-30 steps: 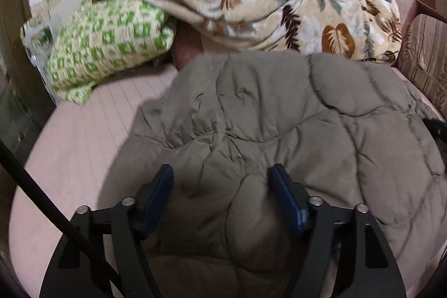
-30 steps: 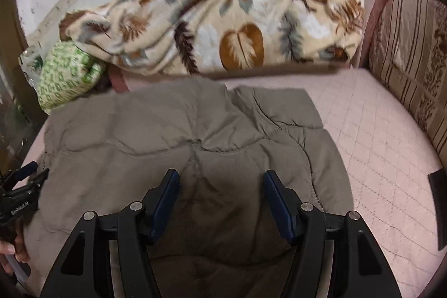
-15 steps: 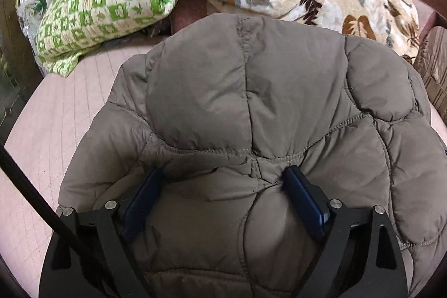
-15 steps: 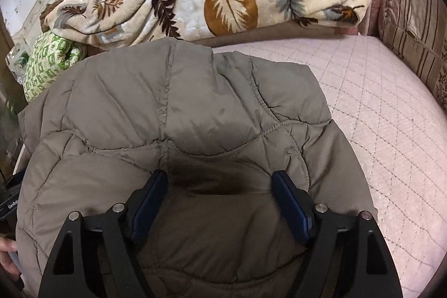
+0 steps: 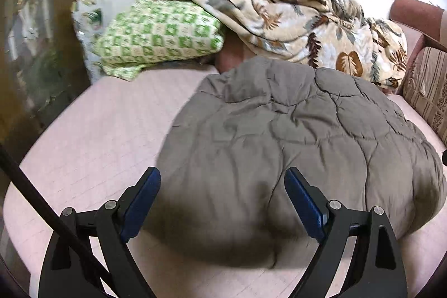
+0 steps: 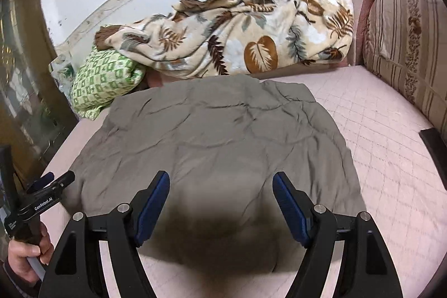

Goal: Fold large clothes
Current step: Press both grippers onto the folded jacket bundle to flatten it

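Note:
A grey-brown quilted jacket (image 5: 279,130) lies folded in a puffy heap on the pink bed, also seen flatter in the right wrist view (image 6: 223,130). My left gripper (image 5: 222,175) hovers open over the jacket's near left edge, its blue pads clear of the cloth. My right gripper (image 6: 220,178) is open above the near middle of the jacket and casts a dark shadow on it. The left gripper (image 6: 53,180) shows at the left border of the right wrist view, held by a person's hand (image 6: 28,250).
A leaf-patterned blanket (image 6: 237,41) and a green checked pillow (image 5: 159,35) lie piled along the far wall. A striped sofa cushion (image 6: 405,46) bounds the right side. Bare pink quilted mattress (image 6: 391,158) spreads right of the jacket and on its left (image 5: 83,144). A dark cabinet (image 5: 33,46) stands at left.
Both grippers have pulled back from the jacket toward its near edge, and their jaws stand wider. The cloth that bulged up between the fingers now lies down on the bed.

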`<state>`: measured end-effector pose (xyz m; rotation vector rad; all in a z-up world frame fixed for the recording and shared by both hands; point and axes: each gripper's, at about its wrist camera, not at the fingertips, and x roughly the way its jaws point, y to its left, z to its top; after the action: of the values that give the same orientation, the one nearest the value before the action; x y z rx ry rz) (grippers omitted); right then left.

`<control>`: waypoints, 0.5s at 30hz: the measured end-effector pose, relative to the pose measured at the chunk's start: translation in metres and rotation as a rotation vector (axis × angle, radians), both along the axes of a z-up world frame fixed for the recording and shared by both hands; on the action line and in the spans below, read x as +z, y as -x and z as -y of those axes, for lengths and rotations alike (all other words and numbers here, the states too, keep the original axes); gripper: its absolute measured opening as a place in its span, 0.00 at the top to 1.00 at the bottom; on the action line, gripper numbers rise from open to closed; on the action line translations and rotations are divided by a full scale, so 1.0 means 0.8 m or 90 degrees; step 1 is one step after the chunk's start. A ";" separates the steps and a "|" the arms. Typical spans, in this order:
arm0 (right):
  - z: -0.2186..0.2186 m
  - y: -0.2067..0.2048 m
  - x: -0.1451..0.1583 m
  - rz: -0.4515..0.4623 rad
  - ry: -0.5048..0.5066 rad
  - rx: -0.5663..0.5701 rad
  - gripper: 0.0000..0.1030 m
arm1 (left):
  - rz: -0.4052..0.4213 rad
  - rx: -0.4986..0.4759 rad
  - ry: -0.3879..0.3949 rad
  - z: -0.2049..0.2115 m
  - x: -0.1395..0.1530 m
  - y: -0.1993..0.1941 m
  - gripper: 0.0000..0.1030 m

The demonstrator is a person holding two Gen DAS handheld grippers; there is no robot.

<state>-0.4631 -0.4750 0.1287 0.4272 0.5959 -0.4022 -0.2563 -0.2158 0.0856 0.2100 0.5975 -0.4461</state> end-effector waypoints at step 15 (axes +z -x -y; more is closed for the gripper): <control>-0.014 -0.052 -0.025 -0.011 0.033 -0.020 0.22 | -0.016 0.012 -0.011 0.022 -0.051 -0.007 0.12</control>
<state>-0.4214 -0.4641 0.1085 0.3841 0.5955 -0.4503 -0.2510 -0.2332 0.0450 0.2152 0.6282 -0.4253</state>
